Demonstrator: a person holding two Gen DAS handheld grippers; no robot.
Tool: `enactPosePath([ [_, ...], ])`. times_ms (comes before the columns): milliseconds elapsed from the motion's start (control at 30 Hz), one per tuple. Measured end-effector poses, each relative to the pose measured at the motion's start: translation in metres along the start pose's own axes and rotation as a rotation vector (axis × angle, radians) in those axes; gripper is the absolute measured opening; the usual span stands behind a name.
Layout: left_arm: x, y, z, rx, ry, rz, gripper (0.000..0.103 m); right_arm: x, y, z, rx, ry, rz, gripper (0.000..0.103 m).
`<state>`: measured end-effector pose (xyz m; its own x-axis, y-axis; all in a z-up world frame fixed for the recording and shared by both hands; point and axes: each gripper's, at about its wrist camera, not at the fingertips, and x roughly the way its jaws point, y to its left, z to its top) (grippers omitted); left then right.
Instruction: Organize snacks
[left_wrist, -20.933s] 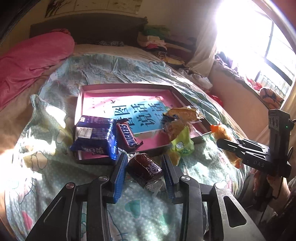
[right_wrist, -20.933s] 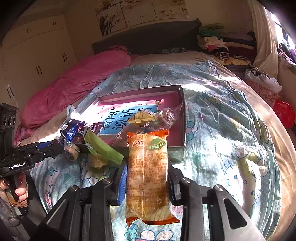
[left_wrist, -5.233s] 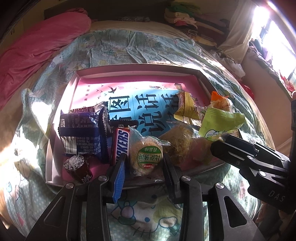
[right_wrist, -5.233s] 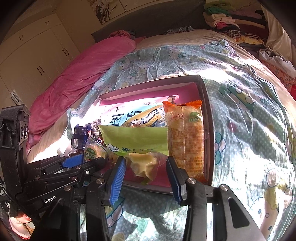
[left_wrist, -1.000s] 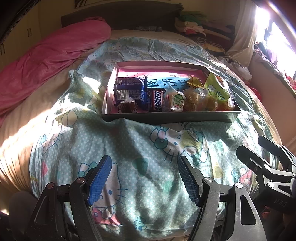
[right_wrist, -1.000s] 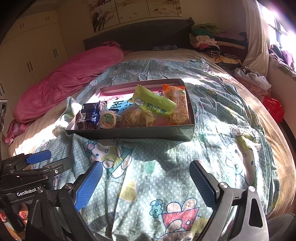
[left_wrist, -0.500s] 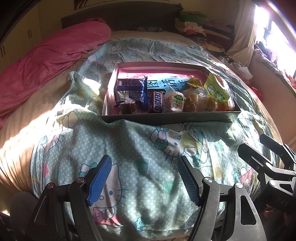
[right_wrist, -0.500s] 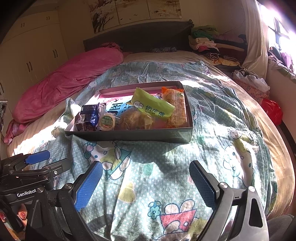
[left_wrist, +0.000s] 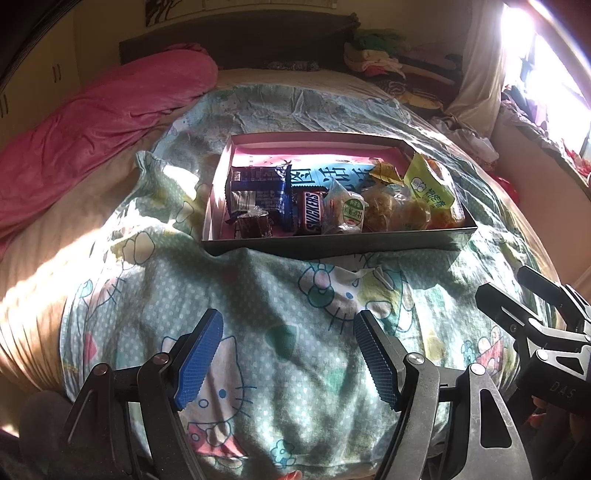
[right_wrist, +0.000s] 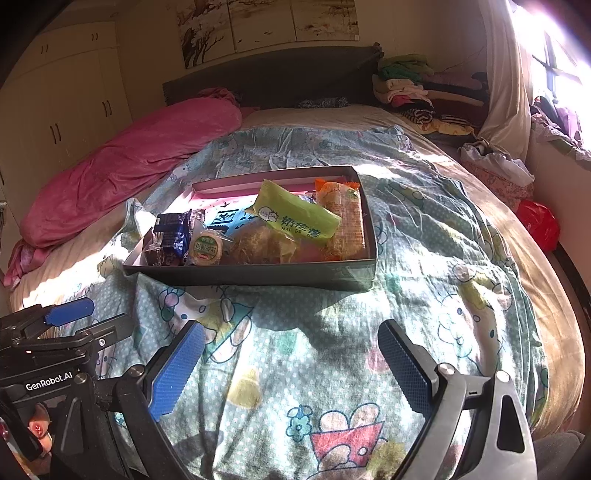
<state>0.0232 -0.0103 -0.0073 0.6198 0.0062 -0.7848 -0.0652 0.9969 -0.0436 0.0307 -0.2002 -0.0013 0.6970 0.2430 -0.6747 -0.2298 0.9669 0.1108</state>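
Broadly, the bed (left_wrist: 258, 295) fills both views, covered by a cartoon-print quilt (right_wrist: 332, 332), with a pink blanket (left_wrist: 110, 110) along its far side; the bed's lower edge is cut off by the frame. On the quilt sits the shallow dark box (left_wrist: 332, 243) with a pink inside, and all the snacks lie in it, along its near wall. That wall hides the lower parts of the packets. From one end to the other they are: a blue biscuit pack (left_wrist: 258, 188), a small dark wrapped sweet (left_wrist: 255, 225), a Snickers bar (left_wrist: 312, 212), a round cake in clear wrap (left_wrist: 347, 212), a clear bag of crumbly pastries (left_wrist: 388, 210) whose contents are hard to make out, a green packet (left_wrist: 428, 188), and an orange-ended packet (right_wrist: 343, 218) mostly covered by the green one.

The left tool (left_wrist: 288, 354) stands wide open over bare quilt, holding nothing; the right tool (right_wrist: 291, 369) is likewise spread wide and empty, well short of the box. Each tool's body is cut off at the bottom.

Against a second ago, nothing has shifted. Some twenty seconds back, each tool gripped a snack outside the box.
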Motion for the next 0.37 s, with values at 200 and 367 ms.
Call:
enactPosePath([
  [200, 0.011, 0.021, 0.017, -0.051, -0.020, 0.029, 0.075, 0.009, -0.019, 0.003, 0.060, -0.001, -0.042, 0.095],
  [367, 0.017, 0.056, 0.037, -0.067, -0.095, 0.106, 0.076, 0.021, -0.050, 0.015, 0.112, -0.014, -0.102, 0.095],
])
